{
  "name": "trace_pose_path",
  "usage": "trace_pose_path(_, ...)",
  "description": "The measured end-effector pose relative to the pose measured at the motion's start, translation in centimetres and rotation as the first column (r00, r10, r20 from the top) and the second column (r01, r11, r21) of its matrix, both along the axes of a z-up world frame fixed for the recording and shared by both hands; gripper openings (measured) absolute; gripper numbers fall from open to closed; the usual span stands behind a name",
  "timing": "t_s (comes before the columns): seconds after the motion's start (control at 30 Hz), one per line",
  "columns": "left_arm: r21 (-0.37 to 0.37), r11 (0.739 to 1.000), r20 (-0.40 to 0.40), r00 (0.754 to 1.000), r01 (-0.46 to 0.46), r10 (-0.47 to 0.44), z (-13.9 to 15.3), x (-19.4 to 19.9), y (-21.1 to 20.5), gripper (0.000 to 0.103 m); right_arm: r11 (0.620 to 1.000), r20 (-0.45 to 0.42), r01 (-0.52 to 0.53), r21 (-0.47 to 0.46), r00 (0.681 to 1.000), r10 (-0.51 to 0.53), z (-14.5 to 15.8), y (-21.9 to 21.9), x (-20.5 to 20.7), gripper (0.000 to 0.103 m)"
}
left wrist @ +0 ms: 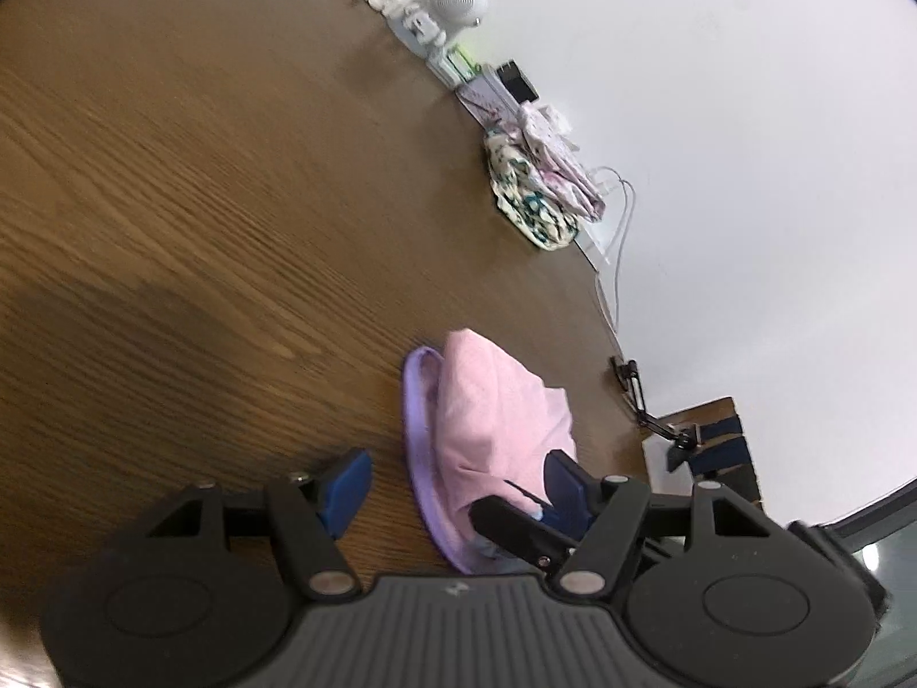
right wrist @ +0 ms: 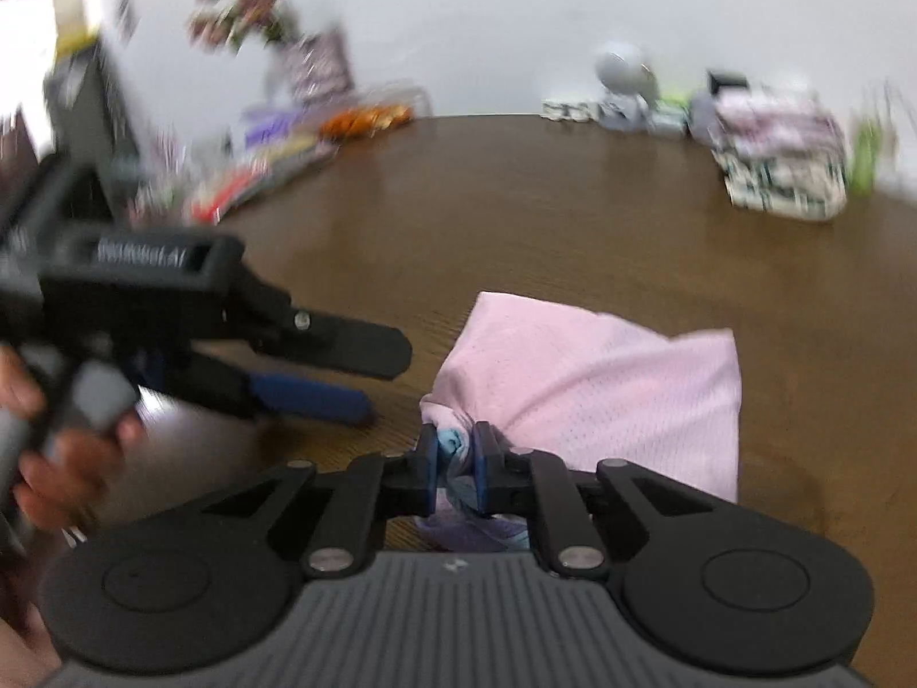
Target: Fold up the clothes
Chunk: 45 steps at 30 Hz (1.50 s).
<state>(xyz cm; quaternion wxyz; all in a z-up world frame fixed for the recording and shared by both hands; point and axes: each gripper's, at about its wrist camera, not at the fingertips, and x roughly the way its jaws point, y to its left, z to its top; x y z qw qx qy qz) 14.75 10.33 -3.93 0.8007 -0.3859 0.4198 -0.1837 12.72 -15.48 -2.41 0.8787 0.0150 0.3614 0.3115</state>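
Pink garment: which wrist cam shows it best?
Right wrist: the pink garment lies broad and unobstructed on the table, the right claw shut on its edge. Left wrist shows it foreshortened, partly hidden.

Soft even indoor light, fisheye bending at the edges, right wrist view pretty smeared with motion blur.
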Motion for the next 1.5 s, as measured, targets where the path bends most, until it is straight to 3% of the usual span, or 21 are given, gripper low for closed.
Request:
trace_pose_path(0.1, 0.017, 1.0, -0.008, 1.0, 0.002, -0.002, 0.2, 0.3, -0.6, 0.065, 0.996, -0.041, 0.021, 0.084, 0.999, -0.017, -0.5, -1.4, 0.5, 0.012)
trace_pose_path(0.17, 0.035, 0.999, -0.012, 1.0, -0.007, 0.007, 0.5, 0.4, -0.8, 0.065, 0.999, 0.019, -0.024, 0.033, 1.0, 0.023, -0.3, -1.1, -0.2, 0.019)
trace_pose_path(0.2, 0.044, 0.999, -0.012, 1.0, -0.011, 0.011, 0.6, 0.4, -0.8, 0.065, 0.998, 0.067, -0.058, -0.029, 0.996, 0.06, 0.0, -0.5, -1.3, 0.033)
trace_pose_path(0.27, 0.051, 0.999, -0.014, 1.0, -0.015, 0.015, 0.7, 0.2, -0.6, 0.065, 0.975, 0.159, -0.14, -0.176, 0.973, 0.168, 0.5, 0.7, -3.6, 0.048)
trace_pose_path(0.33, 0.054, 0.998, -0.016, 1.0, -0.018, 0.019, 0.8, -0.1, -0.5, 0.065, 0.92, 0.212, -0.197, -0.338, 0.937, 0.279, 0.3, 2.1, -5.2, 0.048)
trace_pose_path(0.43, 0.058, 0.998, -0.015, 1.0, -0.017, 0.018, 0.9, -0.3, -0.6, 0.065, 0.83, 0.232, -0.228, -0.51, 0.892, 0.388, -0.7, 3.5, -6.2, 0.047)
trace_pose_path(0.53, 0.05, 0.999, -0.02, 1.0, -0.01, 0.011, 0.8, 0.0, -1.0, 0.065, 0.807, 0.224, -0.234, -0.542, 0.886, 0.407, -0.9, 4.1, -5.8, 0.036)
trace_pose_path(0.57, 0.047, 0.999, -0.022, 1.0, -0.008, 0.009, 0.8, 0.1, -1.1, 0.065, 0.808, 0.21, -0.231, -0.542, 0.894, 0.397, -0.9, 4.2, -5.4, 0.022)
trace_pose_path(0.6, 0.044, 0.999, -0.024, 1.0, -0.006, 0.007, 0.8, 0.2, -1.2, 0.066, 0.812, 0.202, -0.225, -0.539, 0.901, 0.384, -0.9, 4.1, -5.0, 0.017)
trace_pose_path(0.7, 0.036, 0.999, -0.029, 1.0, 0.001, 0.0, 0.7, 0.5, -1.6, 0.066, 0.839, 0.191, -0.213, -0.5, 0.918, 0.347, -0.8, 3.8, -4.5, 0.009)
trace_pose_path(0.83, 0.024, 1.0, -0.036, 0.999, 0.011, -0.01, 0.6, 1.0, -2.1, 0.067, 0.946, 0.113, -0.155, -0.285, 0.974, 0.194, 0.1, 1.2, -2.1, 0.004)
trace_pose_path(0.93, 0.016, 1.0, -0.041, 0.999, 0.017, -0.017, 0.6, 1.3, -2.5, 0.067, 0.99, 0.037, -0.092, -0.109, 0.995, 0.097, 0.1, -1.2, -1.0, 0.004)
trace_pose_path(1.03, 0.007, 1.0, -0.046, 0.999, 0.024, -0.024, 0.5, 1.7, -2.9, 0.067, 0.998, -0.026, -0.05, 0.036, 0.998, 0.051, -0.1, -3.0, -0.4, 0.004)
trace_pose_path(1.13, -0.003, 0.999, -0.059, 0.998, 0.032, -0.032, 0.4, 2.8, -3.8, 0.063, 0.994, -0.04, -0.018, 0.105, 0.999, 0.022, -0.6, -3.9, -0.2, 0.003)
trace_pose_path(1.3, 0.033, 0.999, -0.079, 0.996, 0.033, -0.031, 0.3, 3.7, -4.7, 0.041, 0.986, -0.056, -0.005, 0.168, 0.998, 0.015, -1.3, -4.6, 0.0, 0.002)
trace_pose_path(1.5, 0.042, 0.999, -0.083, 0.996, 0.02, -0.017, 0.2, 3.7, -4.6, 0.039, 0.975, -0.078, 0.012, 0.222, 0.997, 0.006, -1.7, -5.4, 0.5, 0.002)
